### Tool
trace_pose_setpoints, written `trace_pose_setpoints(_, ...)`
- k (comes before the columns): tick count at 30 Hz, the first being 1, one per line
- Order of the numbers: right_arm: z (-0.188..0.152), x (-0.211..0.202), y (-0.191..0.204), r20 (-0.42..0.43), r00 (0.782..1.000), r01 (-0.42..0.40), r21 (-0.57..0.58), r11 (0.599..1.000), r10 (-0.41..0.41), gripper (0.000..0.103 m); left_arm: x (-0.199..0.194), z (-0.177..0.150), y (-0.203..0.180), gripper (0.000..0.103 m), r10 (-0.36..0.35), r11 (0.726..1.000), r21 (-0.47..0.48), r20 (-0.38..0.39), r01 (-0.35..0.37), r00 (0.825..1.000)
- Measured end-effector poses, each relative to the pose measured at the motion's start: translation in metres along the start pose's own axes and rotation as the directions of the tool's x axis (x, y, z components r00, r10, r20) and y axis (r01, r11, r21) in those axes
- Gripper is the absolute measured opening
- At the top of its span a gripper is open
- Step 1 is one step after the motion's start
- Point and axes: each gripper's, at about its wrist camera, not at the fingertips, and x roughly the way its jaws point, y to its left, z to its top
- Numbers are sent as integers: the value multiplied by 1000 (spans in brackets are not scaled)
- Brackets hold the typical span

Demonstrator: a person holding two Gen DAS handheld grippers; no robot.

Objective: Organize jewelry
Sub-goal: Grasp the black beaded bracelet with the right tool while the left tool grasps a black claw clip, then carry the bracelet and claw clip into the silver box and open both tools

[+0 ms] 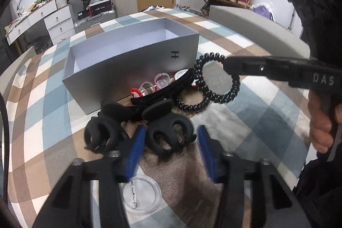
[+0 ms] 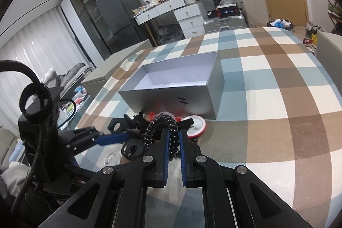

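Observation:
An open grey box [image 1: 132, 61] with a white inside stands on the checked cloth; it also shows in the right wrist view [image 2: 171, 95]. In front of it lie black hair claws [image 1: 168, 134], a second claw [image 1: 100, 134], clear rings [image 1: 161, 80] and a red-rimmed badge [image 2: 197, 124]. My right gripper [image 2: 173, 134] is shut on a black spiral hair tie [image 1: 215, 78], lifted just above the pile; the tie also shows in the right wrist view [image 2: 164, 123]. My left gripper [image 1: 171, 142] is open, its blue pads either side of the right-hand hair claw.
A round white pin badge [image 1: 142, 196] lies on the cloth under my left gripper. A grey chair back [image 1: 256, 25] stands at the table's far right edge. Another black spiral tie [image 1: 192, 104] lies beside the claws. Room furniture lies beyond the table.

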Motion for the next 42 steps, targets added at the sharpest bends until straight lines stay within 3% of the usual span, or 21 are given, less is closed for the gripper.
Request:
trace_pose_setpoints(14, 2, -9, -2, 47, 999, -21, 16, 1000, 20, 9, -19, 1, 3, 42, 9, 1000, -4, 115, -9, 993)
trace_pose_setpoints(21, 13, -20, -4, 110, 994, -27, 34, 999, 23, 9, -33, 8, 24, 42, 9, 996, -93, 203, 11, 979)
trace_pose_setpoints(30, 32, -23, -4, 183, 983, -21, 75, 997, 7, 9, -42, 26, 51, 42, 59, 983, -185, 289, -5, 956)
trace_pose_setpoints(42, 58, -3, -10, 199, 980, -13, 139, 990, -15, 9, -27, 39, 76, 42, 124, 968, -248, 306, -47, 944)
